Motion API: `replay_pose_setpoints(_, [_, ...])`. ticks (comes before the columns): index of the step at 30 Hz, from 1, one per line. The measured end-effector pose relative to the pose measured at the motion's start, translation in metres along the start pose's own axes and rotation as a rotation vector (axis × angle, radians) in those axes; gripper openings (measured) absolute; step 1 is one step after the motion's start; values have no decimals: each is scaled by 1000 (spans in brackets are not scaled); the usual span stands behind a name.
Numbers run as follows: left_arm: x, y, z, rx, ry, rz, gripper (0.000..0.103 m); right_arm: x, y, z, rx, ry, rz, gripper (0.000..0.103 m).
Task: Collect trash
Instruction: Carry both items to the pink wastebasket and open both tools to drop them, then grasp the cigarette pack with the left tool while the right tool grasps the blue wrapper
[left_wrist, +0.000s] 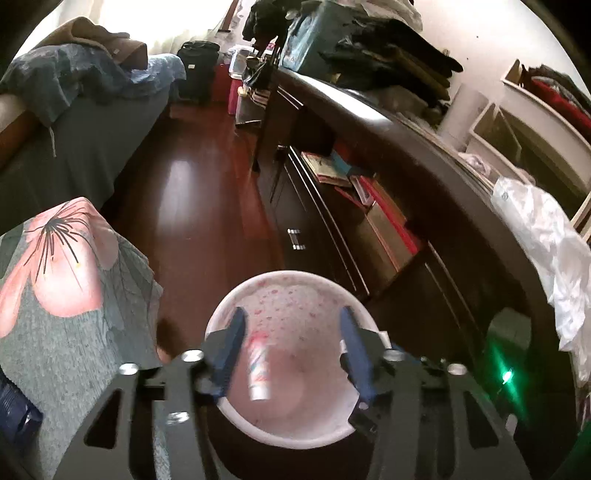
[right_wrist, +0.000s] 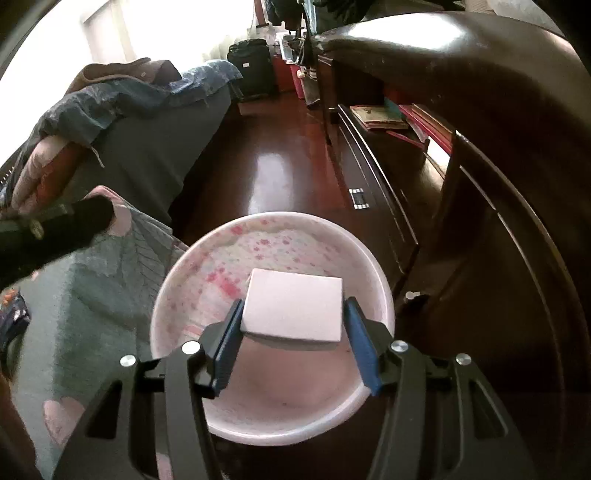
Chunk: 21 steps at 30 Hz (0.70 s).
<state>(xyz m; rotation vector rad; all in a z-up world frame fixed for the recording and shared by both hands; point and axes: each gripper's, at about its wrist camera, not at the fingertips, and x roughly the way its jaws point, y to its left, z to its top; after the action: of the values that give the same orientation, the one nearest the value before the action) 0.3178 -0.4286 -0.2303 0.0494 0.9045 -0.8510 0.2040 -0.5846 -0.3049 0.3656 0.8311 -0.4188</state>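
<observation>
**A:** Where was the trash when you looked?

**B:** Everything turned on the pink bin (left_wrist: 291, 435) standing on the floor beside the dark desk (left_wrist: 424, 147). The left claw (left_wrist: 291, 354) hung straight above its mouth with the jaws standing apart, gripping nothing. A small printed tube (left_wrist: 258, 369) showed blurred between the blue fingers (left_wrist: 231, 350) but touching neither; I'd judge it was dropping into the bin, though it may already have lain inside.

**A:** And the other one?

**B:** The right claw (right_wrist: 291, 325) was over the same bin (right_wrist: 384, 295), above the side nearer the holder. It had a flat white box (right_wrist: 293, 308) between its pads, one blue finger (right_wrist: 229, 343) against each side edge, so I took it as gripped, carried flat and clear of the rim so it would fall inside, not catch.

**A:** Why both tilted down like that?

**B:** So anything let go would land inside the bin, I reckon.

**A:** Anything in the way?

**B:** A flowered cloth (left_wrist: 74, 280) lay draped just beside the bin, on the side away from the desk, not touching the rim as far as I could see. A white plastic bag (left_wrist: 546, 251) sat up on the desk, well apart from the bin.
</observation>
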Motion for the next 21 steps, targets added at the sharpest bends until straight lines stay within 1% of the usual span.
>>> replay_pose_setpoints(1, [-2, 1, 0, -5, -8, 0, 65, 1, 0, -2, -5, 4, -11, 56])
replay_pose_setpoints(4, [-10, 4, -2, -12, -21, 12, 65, -4, 4, -6, -13, 13, -40, 59])
replay_pose_setpoints(7, [-29, 6, -9, -16, -45, 46, 65, -16, 11, -11, -35, 13, -73, 62])
replay_pose_setpoints(9, [-53, 9, -18, -15, -84, 85, 66, -30, 19, -14, -49, 6, -69, 67])
replay_pose_setpoints(10, [-61, 11, -21, -18, -97, 102, 68, -38, 24, -15, -55, 2, -59, 71])
replay_pose_setpoints(12, [-89, 17, -33, -31, -136, 146, 71, -57, 37, -18, -67, -11, -26, 75])
replay_pose_setpoints(13, [-97, 19, -36, -33, -147, 162, 72, -67, 45, -20, -76, -19, -5, 80])
replay_pose_setpoints(14, [-113, 23, -44, -39, -165, 197, 73, -75, 52, -22, -85, -24, 9, 84])
replay_pose_setpoints(17, [-145, 35, -61, -48, -197, 261, 77, -100, 77, -29, -117, -42, 67, 87])
replay_pose_setpoints(18, [-158, 40, -69, -51, -208, 299, 79, -108, 86, -32, -128, -43, 84, 88])
replay_pose_setpoints(21, [-187, 53, -86, -60, -231, 386, 81, -126, 109, -40, -160, -44, 135, 89])
